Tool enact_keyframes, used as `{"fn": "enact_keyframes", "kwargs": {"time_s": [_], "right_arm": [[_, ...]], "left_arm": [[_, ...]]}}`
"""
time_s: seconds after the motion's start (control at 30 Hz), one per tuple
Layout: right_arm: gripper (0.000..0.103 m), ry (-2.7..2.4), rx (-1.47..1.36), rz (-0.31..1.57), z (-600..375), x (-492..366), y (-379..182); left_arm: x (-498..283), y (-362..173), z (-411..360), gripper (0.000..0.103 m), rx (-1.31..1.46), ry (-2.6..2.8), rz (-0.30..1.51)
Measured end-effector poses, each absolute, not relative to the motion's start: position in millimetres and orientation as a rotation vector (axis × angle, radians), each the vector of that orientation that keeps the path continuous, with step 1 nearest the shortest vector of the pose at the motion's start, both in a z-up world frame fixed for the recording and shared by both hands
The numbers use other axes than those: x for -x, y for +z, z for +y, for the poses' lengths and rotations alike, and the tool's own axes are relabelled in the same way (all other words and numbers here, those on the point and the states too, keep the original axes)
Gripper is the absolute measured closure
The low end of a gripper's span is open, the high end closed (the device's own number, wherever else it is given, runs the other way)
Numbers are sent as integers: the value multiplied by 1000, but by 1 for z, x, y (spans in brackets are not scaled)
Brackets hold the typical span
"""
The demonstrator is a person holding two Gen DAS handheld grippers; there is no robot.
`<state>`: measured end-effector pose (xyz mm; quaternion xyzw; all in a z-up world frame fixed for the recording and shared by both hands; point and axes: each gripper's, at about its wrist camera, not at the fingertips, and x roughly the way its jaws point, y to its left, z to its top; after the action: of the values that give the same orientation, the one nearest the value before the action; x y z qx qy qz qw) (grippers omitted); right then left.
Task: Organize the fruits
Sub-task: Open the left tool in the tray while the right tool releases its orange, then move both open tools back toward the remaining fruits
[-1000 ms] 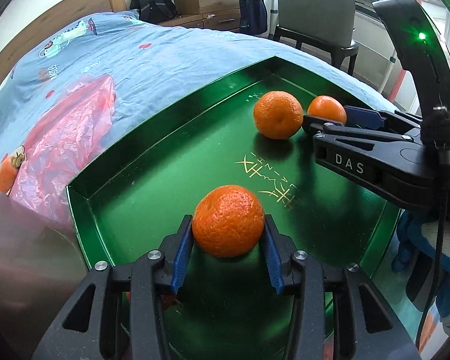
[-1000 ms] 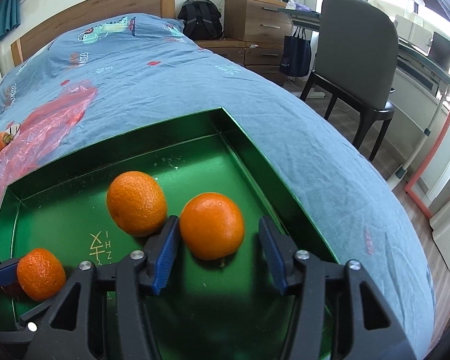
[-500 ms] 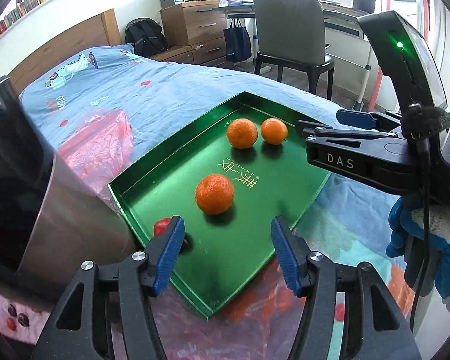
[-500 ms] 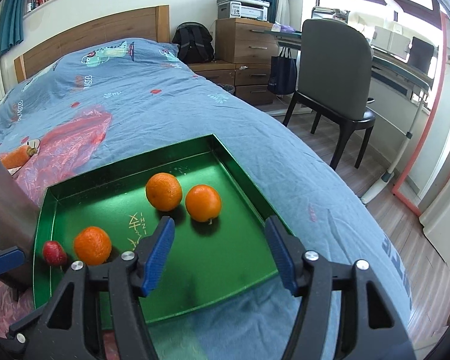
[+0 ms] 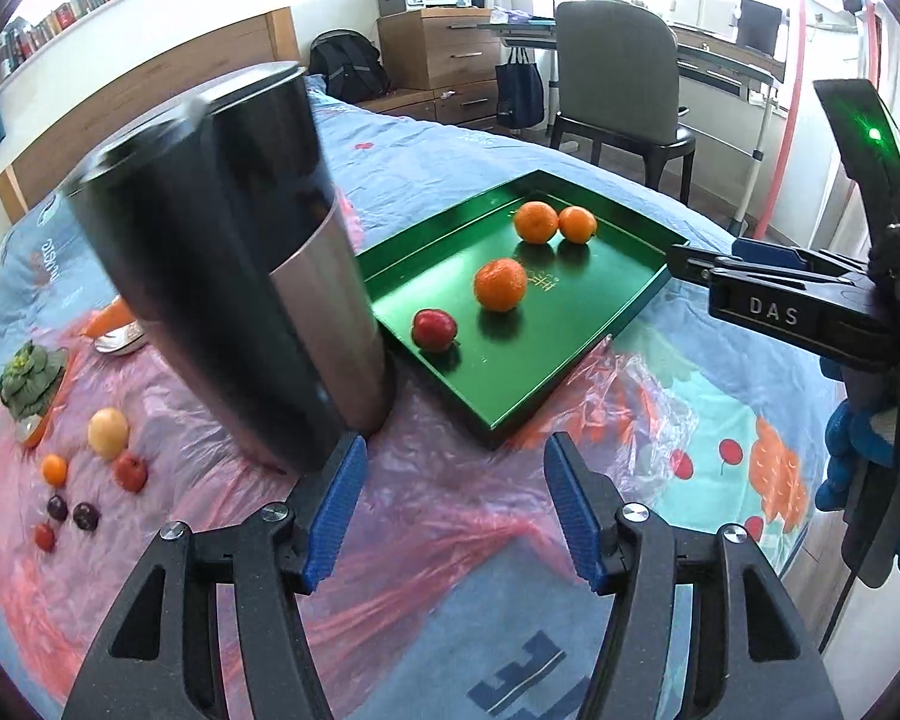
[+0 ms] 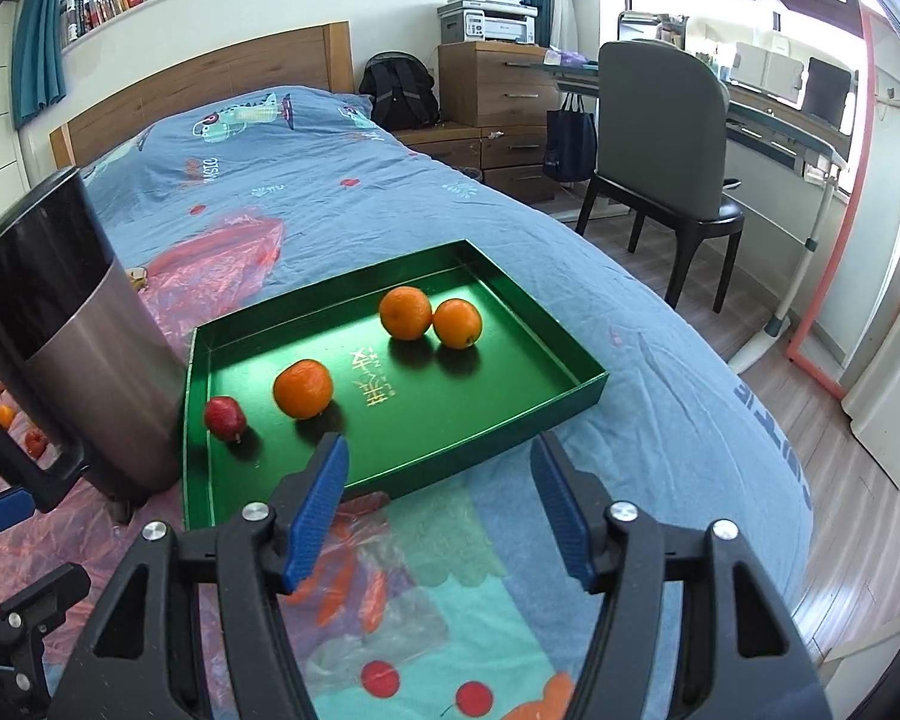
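Note:
A green tray [image 5: 570,384] lies on the bed and holds three oranges and a small red fruit [image 5: 433,329]. One orange [image 5: 500,284] sits mid-tray; two more [image 5: 536,221] [image 5: 578,223] touch each other near the far corner. My left gripper [image 5: 453,462] hangs open and empty above the pink plastic sheet, short of the tray's near corner. My right gripper [image 6: 438,450] is open and empty too, just before the tray's near wall [image 6: 390,480]. The right wrist view shows the same red fruit [image 6: 225,417] and nearest orange [image 6: 303,389].
A tall steel bin [image 5: 240,276] stands against the tray's left side. Left of it, several loose fruits lie on the plastic: a yellow one [image 5: 108,433], a small orange [image 5: 54,470], a red one [image 5: 131,473], dark plums [image 5: 85,516]. A chair [image 6: 660,138] stands beyond the bed's right edge.
Both grippers let go of their oranges, which stay in the tray, and drew back and up. The bin and the loose fruits have come into view.

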<state>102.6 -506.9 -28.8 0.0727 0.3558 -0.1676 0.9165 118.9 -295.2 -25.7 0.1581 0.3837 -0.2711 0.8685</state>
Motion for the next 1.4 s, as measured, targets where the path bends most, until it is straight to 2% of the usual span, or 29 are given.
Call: {"fn": "enact_keyframes", "kwargs": {"time_s": [0.43, 0.73, 1.1, 1.4], "right_arm": [[11, -197, -137, 710, -417, -53, -16], [11, -31, -125, 701, -343, -49, -16], [11, 210, -4, 770, -226, -92, -38], [11, 287, 16, 789, -179, -159, -55]], "left_arm": [[-97, -28, -189, 47, -239, -405, 830], [-95, -43, -105, 47, -153, -285, 844], [-124, -71, -21, 47, -32, -167, 877], [-168, -93, 8, 47, 16, -168, 890]]}}
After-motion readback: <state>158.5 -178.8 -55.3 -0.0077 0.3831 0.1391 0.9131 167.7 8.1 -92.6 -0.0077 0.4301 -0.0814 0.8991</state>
